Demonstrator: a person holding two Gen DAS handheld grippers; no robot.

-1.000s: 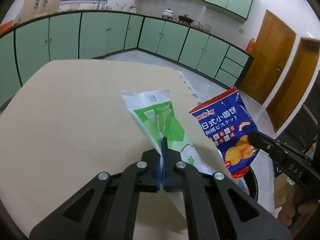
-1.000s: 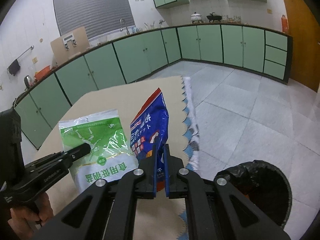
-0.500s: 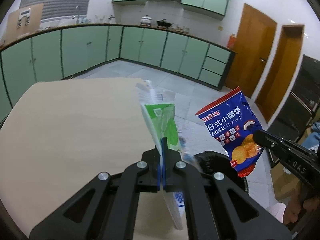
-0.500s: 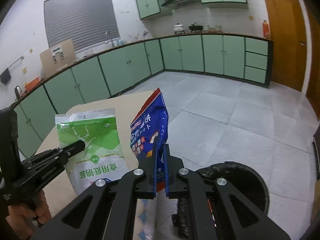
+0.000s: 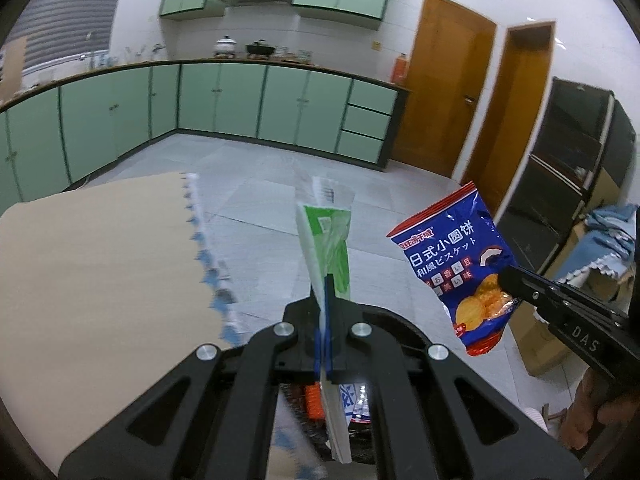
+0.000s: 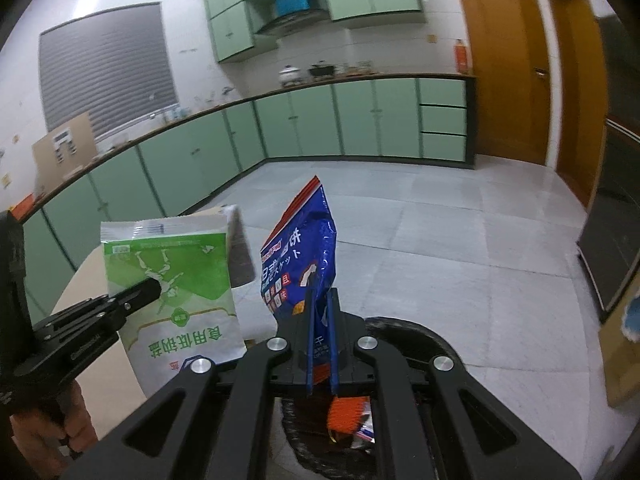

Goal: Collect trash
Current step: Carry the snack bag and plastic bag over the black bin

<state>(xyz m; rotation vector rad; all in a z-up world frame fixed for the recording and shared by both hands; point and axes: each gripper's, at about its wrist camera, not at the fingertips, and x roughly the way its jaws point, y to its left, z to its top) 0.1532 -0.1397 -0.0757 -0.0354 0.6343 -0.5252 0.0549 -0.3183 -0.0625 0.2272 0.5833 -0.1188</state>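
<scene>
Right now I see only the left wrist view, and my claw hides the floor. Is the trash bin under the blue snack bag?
Observer: Yes. In the right wrist view the black-lined bin opens just below the right claw, which is shut on the blue snack bag.
Operator: I glimpse an orange scrap. Is it in the bin?
Observer: The orange wrapper lies inside, on the black liner.
Operator: And my green packet?
Observer: The left claw pinches the green packet near its middle. The packet hangs left of the bin.
</scene>
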